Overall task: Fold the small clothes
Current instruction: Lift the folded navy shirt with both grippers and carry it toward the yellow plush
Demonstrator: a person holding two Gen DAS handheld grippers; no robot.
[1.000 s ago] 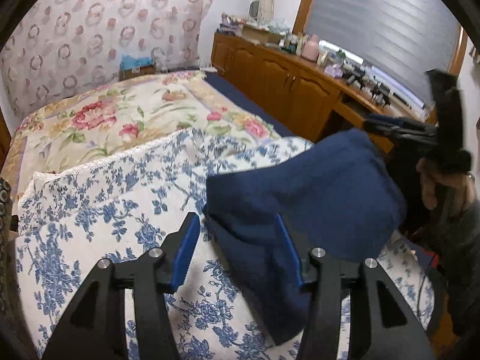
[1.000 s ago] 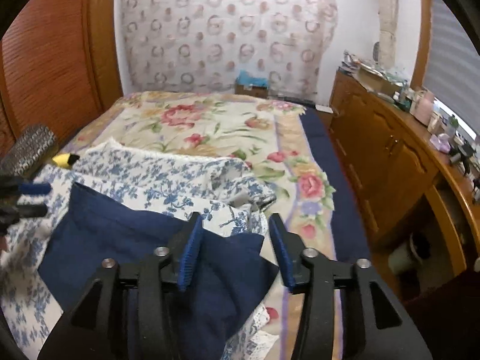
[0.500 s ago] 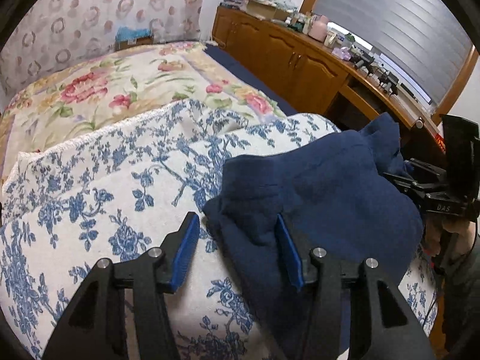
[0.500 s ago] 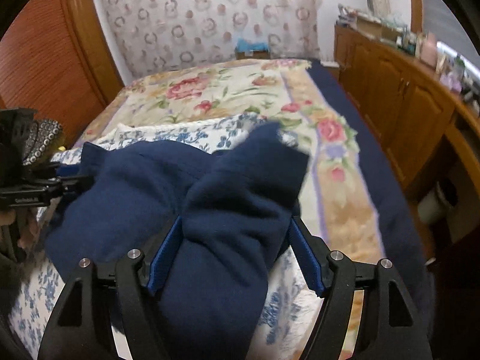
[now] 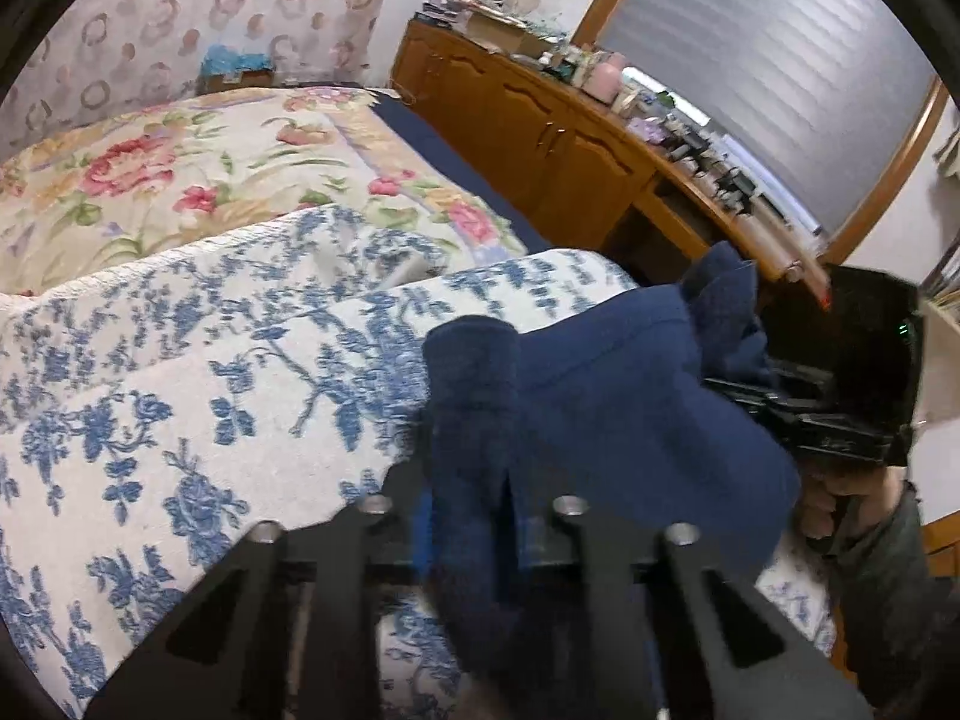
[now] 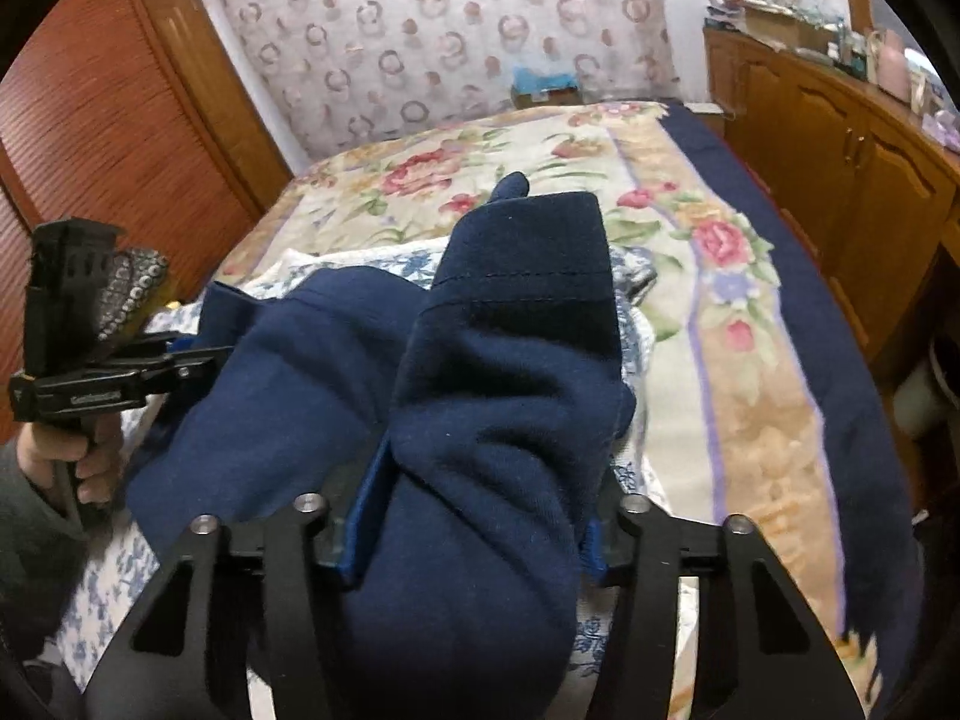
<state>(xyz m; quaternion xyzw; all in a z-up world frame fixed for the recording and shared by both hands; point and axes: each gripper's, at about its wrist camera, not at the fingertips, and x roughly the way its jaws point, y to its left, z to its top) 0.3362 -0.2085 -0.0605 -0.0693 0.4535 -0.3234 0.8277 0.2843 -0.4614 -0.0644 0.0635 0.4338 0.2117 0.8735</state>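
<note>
Pinching a fold of the navy garment (image 5: 606,420), the left gripper (image 5: 468,516) has its jaws nearly together, just closed in on the cloth; blue pads mostly buried under fabric. Garment drapes over the gripper's fingers and spreads right across the blue-flowered white cover (image 5: 180,420).

Right gripper (image 6: 474,516): jaws have just been closing, now set around a thick bunch of the same navy garment (image 6: 480,420). Left blue pad (image 6: 360,516) lies against the cloth; right pad only a sliver showing at the cloth's edge. Reads as a grip on the bunch. A hemmed flap with a stitched seam stands up ahead of the jaws.

From the right wrist view, the left gripper (image 6: 198,354) sits at the far left, held by a hand (image 6: 78,450) in a dark sleeve, its tips on the garment's left corner. From the left wrist view, the right gripper (image 5: 756,390) is at the far right, navy cloth bunched at its tips, fingers of the holding hand (image 5: 840,498) below it.

Garment spans between the two grippers, over the near end of the bed (image 6: 750,420). Rose-patterned bedspread (image 5: 180,180) beyond. Wooden cabinets (image 5: 540,138) along the right side, clutter on top. Patterned curtain (image 6: 450,30) behind the bed.
</note>
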